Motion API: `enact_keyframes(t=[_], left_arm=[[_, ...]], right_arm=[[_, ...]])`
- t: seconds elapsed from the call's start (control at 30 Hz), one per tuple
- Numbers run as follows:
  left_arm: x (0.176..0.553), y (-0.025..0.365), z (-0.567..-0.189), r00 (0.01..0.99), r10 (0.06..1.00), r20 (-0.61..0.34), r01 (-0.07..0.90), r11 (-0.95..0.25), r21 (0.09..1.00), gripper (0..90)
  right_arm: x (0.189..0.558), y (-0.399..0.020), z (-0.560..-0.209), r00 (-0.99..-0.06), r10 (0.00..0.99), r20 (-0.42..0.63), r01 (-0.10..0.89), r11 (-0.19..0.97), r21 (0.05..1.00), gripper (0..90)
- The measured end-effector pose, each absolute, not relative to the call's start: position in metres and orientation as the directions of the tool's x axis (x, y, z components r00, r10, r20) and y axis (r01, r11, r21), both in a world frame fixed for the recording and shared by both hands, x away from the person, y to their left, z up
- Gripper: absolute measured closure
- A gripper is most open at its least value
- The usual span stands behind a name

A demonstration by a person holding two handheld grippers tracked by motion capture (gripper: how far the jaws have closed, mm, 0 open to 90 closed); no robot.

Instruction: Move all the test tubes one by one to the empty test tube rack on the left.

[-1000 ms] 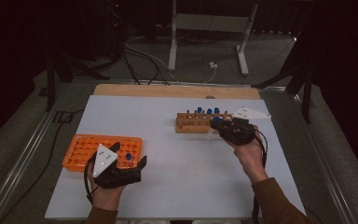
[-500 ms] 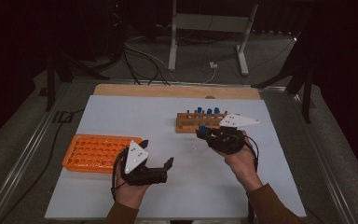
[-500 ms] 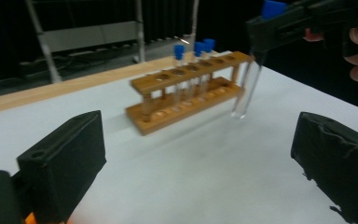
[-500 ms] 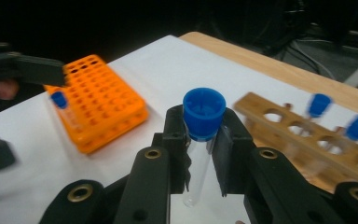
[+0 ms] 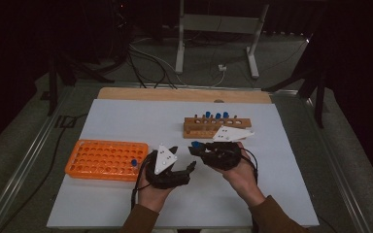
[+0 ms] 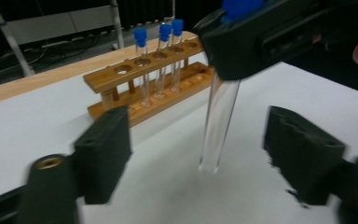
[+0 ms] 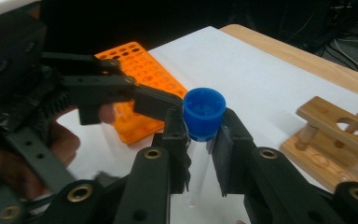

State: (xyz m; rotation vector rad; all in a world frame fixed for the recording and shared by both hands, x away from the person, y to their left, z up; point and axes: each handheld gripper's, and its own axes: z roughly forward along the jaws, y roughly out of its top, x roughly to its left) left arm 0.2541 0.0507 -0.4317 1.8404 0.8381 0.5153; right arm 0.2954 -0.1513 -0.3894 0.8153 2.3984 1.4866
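Observation:
My right gripper [image 7: 200,140] is shut on a clear test tube [image 7: 204,114] just under its blue cap. The tube [image 6: 219,126] hangs upright above the white table. In the left gripper view it stands between the two jaws of my left gripper [image 6: 200,158], which have just been closing, with a gap left on both sides. In the high view the left gripper [image 5: 189,167] and right gripper [image 5: 196,147] meet near the table's middle. Three blue-capped tubes [image 6: 161,56] stand in the wooden rack [image 5: 216,127]. One capped tube [image 5: 134,163] sits in the orange rack [image 5: 104,158].
The white table top [image 5: 126,121] ends in a wooden strip [image 5: 175,94] at the far side. Cables and a metal stand [image 5: 213,29] lie on the floor beyond. The wooden rack [image 7: 335,135] is close on the right of the right gripper's jaws.
Both hands have come together toward the table's middle: the left one rightward from the orange rack, the right one leftward from the wooden rack with the tube. The left jaws stand narrower.

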Motion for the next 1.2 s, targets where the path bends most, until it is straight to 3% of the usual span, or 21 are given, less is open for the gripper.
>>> enact_keyframes(t=[0.17, 0.43, 0.6, 0.93, 1.2], left_arm=[[0.254, 0.051, -0.432, 0.689, 0.724, -0.031, 0.301, -0.248, 0.921, 52.4], [0.254, 0.051, -0.432, 0.713, 0.701, -0.039, 0.296, -0.250, 0.922, 75.6], [0.255, 0.051, -0.432, 0.718, 0.695, -0.040, 0.295, -0.252, 0.922, 77.9], [0.260, 0.063, -0.430, 0.685, 0.727, -0.056, 0.318, -0.229, 0.920, 78.0], [0.261, 0.079, -0.423, 0.657, 0.751, -0.068, 0.319, -0.195, 0.927, 78.1]], right_arm=[[0.293, -0.145, -0.390, -0.838, 0.533, 0.116, 0.344, 0.351, 0.871, 76.6], [0.291, -0.140, -0.391, -0.847, 0.516, 0.125, 0.344, 0.354, 0.870, 76.7], [0.292, -0.141, -0.391, -0.848, 0.515, 0.130, 0.345, 0.349, 0.871, 74.5], [0.293, -0.158, -0.384, -0.825, 0.548, 0.138, 0.340, 0.286, 0.896, 32.1], [0.296, -0.178, -0.389, -0.775, 0.620, 0.122, 0.348, 0.257, 0.902, 7.8]])
